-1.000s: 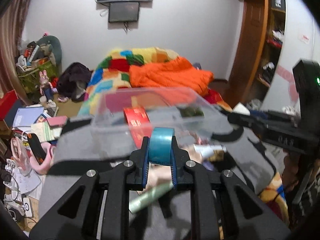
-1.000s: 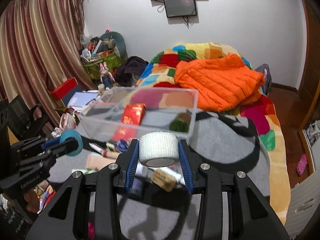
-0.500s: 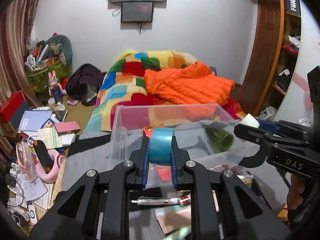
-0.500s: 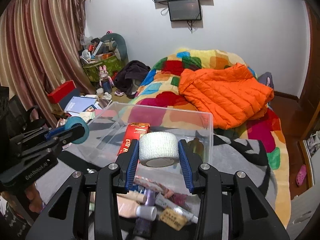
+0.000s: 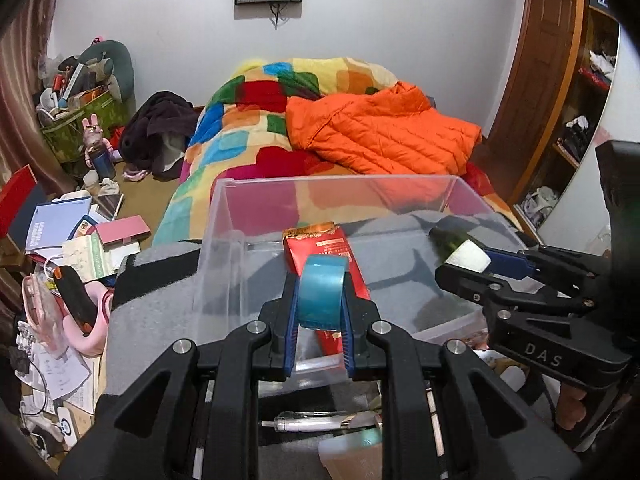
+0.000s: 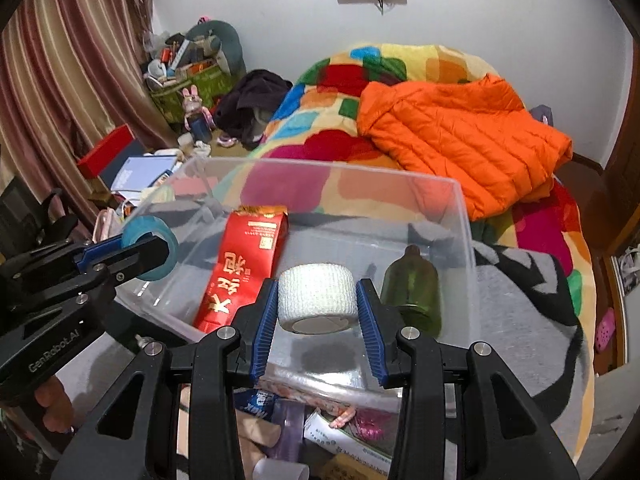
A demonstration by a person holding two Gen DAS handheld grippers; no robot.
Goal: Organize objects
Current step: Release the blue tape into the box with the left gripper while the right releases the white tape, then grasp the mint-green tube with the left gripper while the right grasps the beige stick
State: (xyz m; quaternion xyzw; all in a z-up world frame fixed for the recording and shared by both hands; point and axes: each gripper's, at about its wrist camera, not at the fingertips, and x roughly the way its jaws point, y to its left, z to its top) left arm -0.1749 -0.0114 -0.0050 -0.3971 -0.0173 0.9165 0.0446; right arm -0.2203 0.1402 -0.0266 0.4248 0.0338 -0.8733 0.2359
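My left gripper (image 5: 320,312) is shut on a blue tape roll (image 5: 322,292) and holds it above the near part of a clear plastic bin (image 5: 224,216). My right gripper (image 6: 317,312) is shut on a white bandage roll (image 6: 317,298) over the same bin (image 6: 460,216). A red packet (image 6: 244,264) and a dark green bottle (image 6: 412,292) lie inside the bin. The right gripper also shows in the left wrist view (image 5: 464,260), and the left gripper in the right wrist view (image 6: 152,248).
The bin stands on a grey and black blanket (image 6: 528,320). Loose tubes and packets (image 6: 320,424) lie just in front of the bin. Behind are a patchwork bedspread (image 5: 248,128) with an orange jacket (image 5: 384,128). Books and clutter (image 5: 68,236) cover the floor at left.
Both grippers have moved forward over the bin with their rolls still held. The bin now sits closer and lower in both views.
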